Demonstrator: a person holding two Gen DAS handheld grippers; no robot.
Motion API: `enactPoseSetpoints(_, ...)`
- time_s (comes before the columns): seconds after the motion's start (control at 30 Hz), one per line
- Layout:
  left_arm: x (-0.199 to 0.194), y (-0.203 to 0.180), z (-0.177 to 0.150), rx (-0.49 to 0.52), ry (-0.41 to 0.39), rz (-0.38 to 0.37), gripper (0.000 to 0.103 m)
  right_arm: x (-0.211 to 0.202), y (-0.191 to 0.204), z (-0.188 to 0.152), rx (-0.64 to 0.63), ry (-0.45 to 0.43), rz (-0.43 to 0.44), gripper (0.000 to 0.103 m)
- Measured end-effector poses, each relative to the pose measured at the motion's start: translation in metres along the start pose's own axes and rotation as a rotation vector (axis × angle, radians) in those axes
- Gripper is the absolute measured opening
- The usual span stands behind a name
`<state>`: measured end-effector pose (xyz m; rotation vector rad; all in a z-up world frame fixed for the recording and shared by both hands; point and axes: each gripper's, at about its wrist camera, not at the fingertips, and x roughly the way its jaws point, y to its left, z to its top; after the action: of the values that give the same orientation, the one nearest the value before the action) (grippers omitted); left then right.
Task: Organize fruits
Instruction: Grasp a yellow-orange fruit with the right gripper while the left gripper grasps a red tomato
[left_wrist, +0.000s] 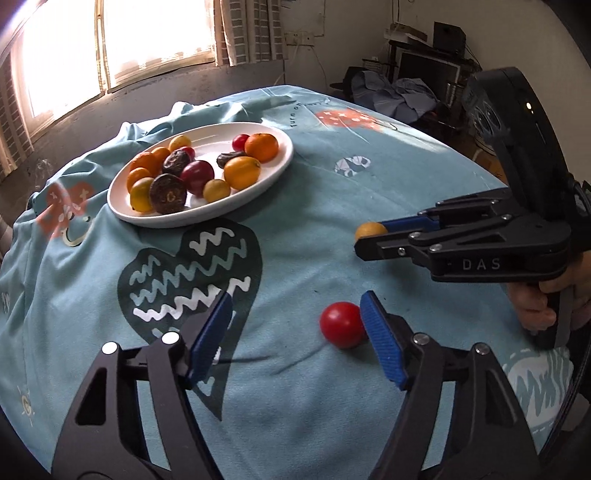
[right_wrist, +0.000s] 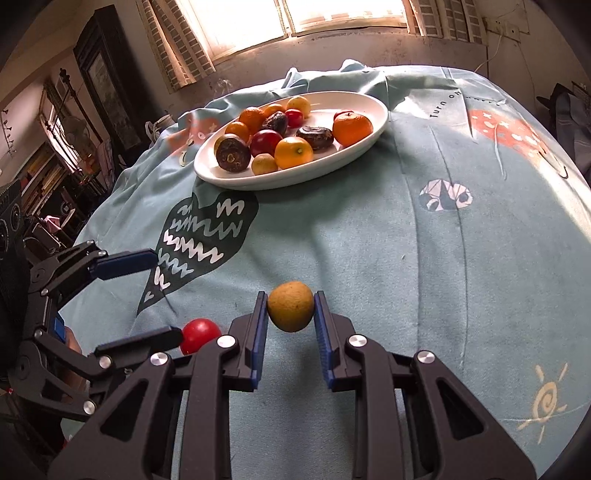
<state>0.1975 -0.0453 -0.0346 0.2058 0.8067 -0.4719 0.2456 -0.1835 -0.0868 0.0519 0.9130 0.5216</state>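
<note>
Ahead, open blue printed cloth (right_wrist: 424, 258) over the counter, bare between both tools and the white oval plate (right_wrist: 373, 127) heaped with oranges, kumquats, red and dark fruits toward the window-side edge. Right tool (right_wrist: 290, 312) closed nearly full, blue pads (right_wrist: 261, 321) pressed on either flank of a dull yellow-brown kumquat (right_wrist: 290, 311), long axis roughly upright, slightly tilted. Left tool (left_wrist: 295, 325) spread wide, gripping nothing; red cherry tomato (left_wrist: 341, 324) round, resting on the cloth, touching or just beside the outer face of its right pad (left_wrist: 382, 339), outside the gap. Plate's long axis slanted, well apart from both.
</note>
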Motion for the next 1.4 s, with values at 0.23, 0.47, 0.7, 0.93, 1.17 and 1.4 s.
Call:
enactPoseSetpoints(0.23,0.015,-0.014,-0.006,0.047,0.054,-0.052,0.048,0.001,0.001,-0.001,-0.002,0.008,0.002,0.025)
enactPoseSetpoints(0.47,0.02,-0.018,-0.008,0.062,0.068,-0.052,0.046,0.001,0.001,-0.001,-0.008,0.01,0.002,0.025)
enactPoseSetpoints(0.7,0.026,-0.023,-0.008,0.064,0.084,-0.046,0.041,0.001,0.001,-0.001,-0.007,0.011,-0.001,0.025)
enactPoseSetpoints(0.93,0.029,-0.03,-0.009,0.092,0.088,-0.032,0.034,0.004,-0.001,-0.001,-0.005,0.018,-0.008,0.025)
enactPoseSetpoints(1.17,0.029,-0.032,-0.009,0.095,0.083,-0.021,0.032,0.004,0.0,-0.001,-0.005,0.015,-0.001,0.025)
enactPoseSetpoints(1.4,0.022,-0.021,-0.006,0.042,0.063,0.009,0.032,0.007,0.007,-0.002,-0.047,0.004,0.013,0.025)
